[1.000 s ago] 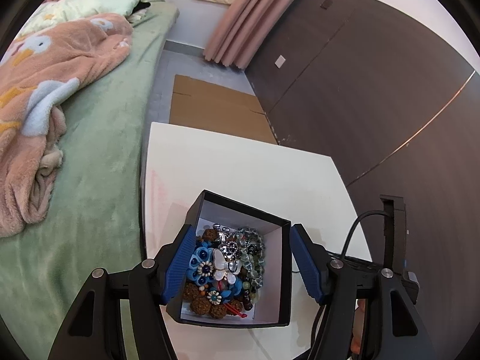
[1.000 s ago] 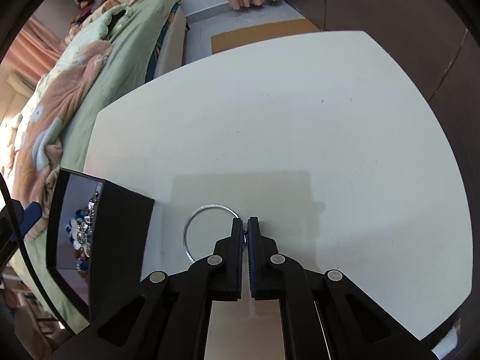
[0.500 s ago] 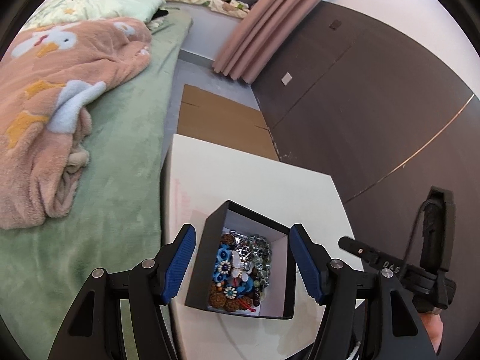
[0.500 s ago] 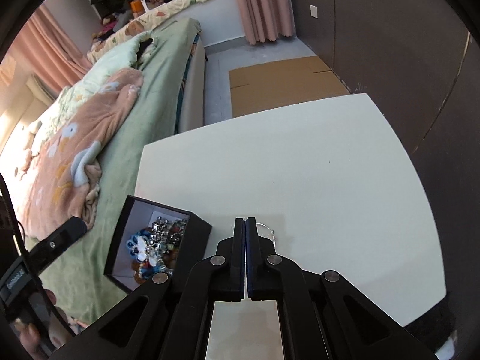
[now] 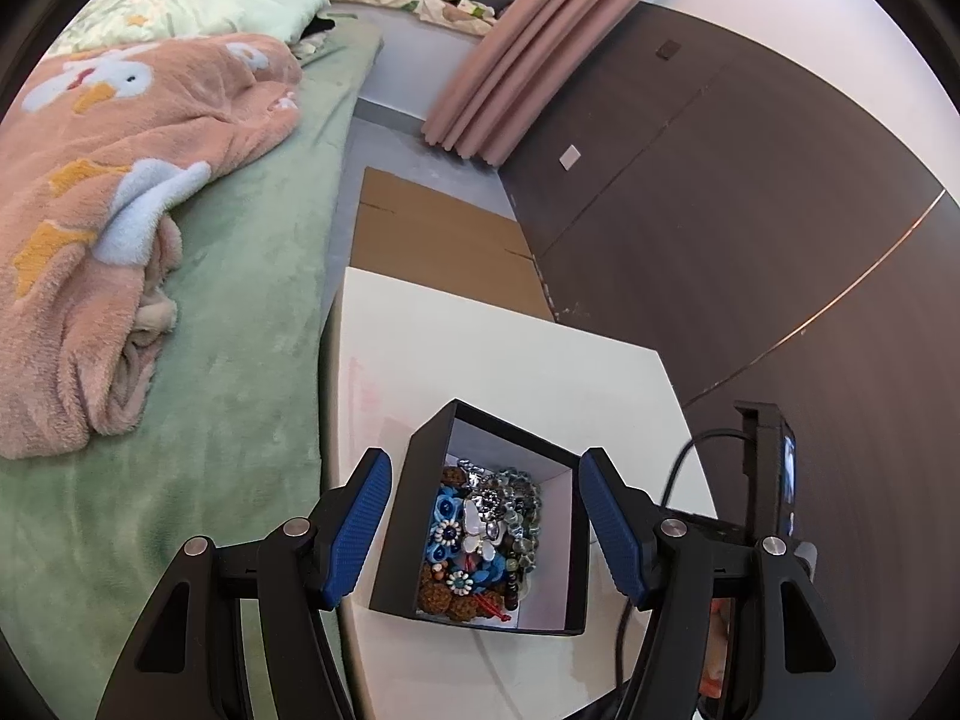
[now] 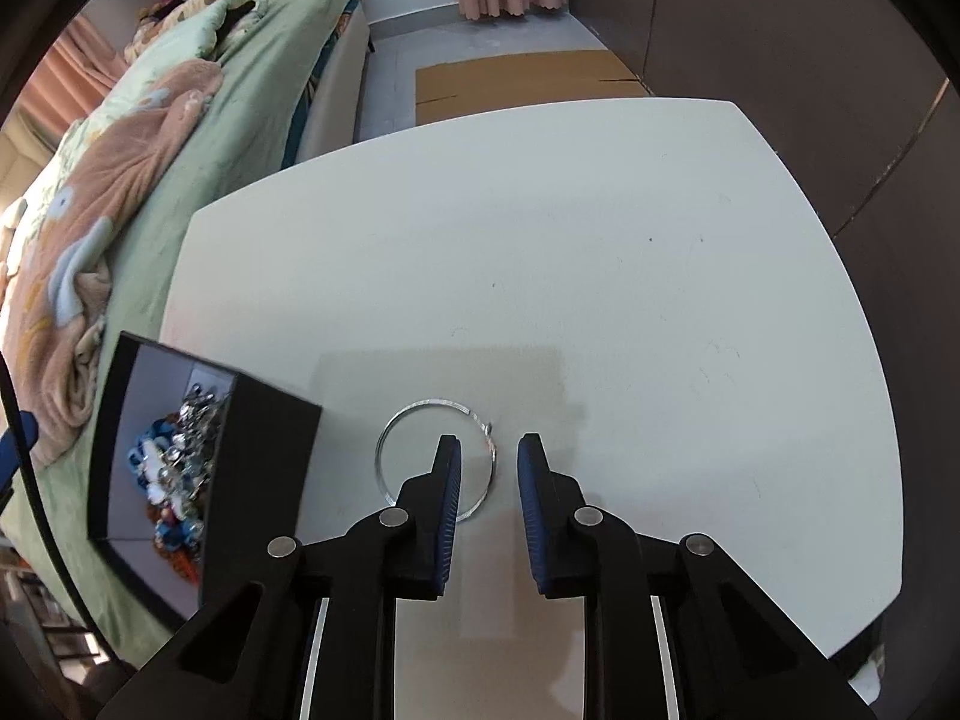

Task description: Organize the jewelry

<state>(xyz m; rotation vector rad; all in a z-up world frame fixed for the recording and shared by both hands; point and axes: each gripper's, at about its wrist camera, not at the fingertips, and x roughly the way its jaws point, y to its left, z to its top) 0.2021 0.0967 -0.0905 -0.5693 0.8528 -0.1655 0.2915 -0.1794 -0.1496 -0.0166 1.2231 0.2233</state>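
A thin silver bangle (image 6: 420, 403) lies flat on the white table (image 6: 600, 240). My right gripper (image 6: 486, 445) points down at it with its jaws opening. The bangle's right rim sits in the gap and neither pad touches it. To the left stands an open black box (image 6: 258, 450) filled with several pieces of beaded and flower jewelry (image 5: 480, 528). My left gripper (image 5: 483, 459) is open and straddles the black box (image 5: 414, 510), with a blue pad beside each side wall and no pressure on them.
The box stands near the table's left edge (image 5: 339, 420), beside a bed with a green cover (image 5: 240, 330) and a pink blanket (image 5: 120, 180). A dark wall (image 5: 750, 210) runs along the right. Flat cardboard (image 6: 522, 78) lies on the floor beyond the table.
The right gripper, shut on the bangle, lifted it, came back down and parted its jaws, leaving the bangle on the table. The left gripper drew back from the box early, then stayed still.
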